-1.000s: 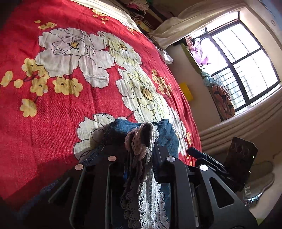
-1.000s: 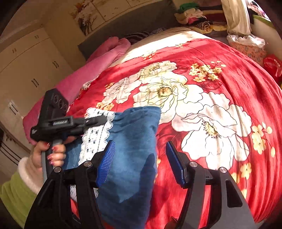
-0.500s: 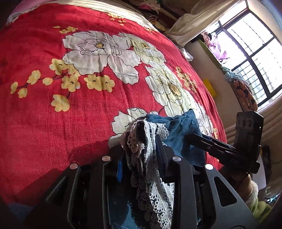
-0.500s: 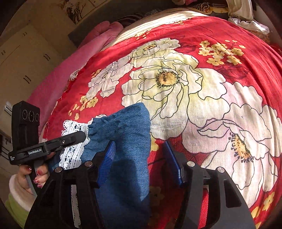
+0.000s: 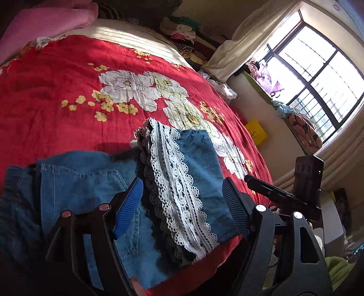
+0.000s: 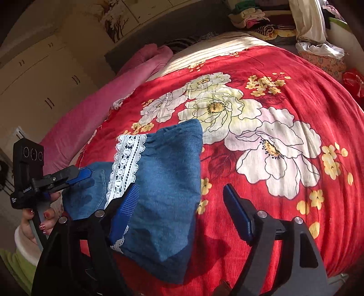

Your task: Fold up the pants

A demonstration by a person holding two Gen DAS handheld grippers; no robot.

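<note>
Blue denim pants [image 5: 91, 182] with white lace trim [image 5: 173, 179] lie folded on the red flowered bedspread [image 5: 56, 91]. My left gripper [image 5: 184, 205] is open just above them, the lace hem lying loose between its fingers. The right gripper [image 5: 284, 195] shows at the right of this view. In the right wrist view the folded pants [image 6: 163, 182] lie at the lower left, lace band [image 6: 127, 164] on the left side. My right gripper [image 6: 182, 211] is open and empty over the pants' right edge. The left gripper [image 6: 75, 175] sits at their left end.
A pink blanket [image 6: 113, 91] lies along the bed's left side. Piled clothes [image 6: 257, 18] sit past the head of the bed. A window [image 5: 318, 75] and a yellow bag [image 5: 256, 134] are beside the bed. Wardrobe doors [image 6: 45, 75] stand on the left.
My left gripper has opened and let go of the lace hem, which now lies flat on the folded pants. Both grippers have drawn back from the bed. The right gripper stayed open.
</note>
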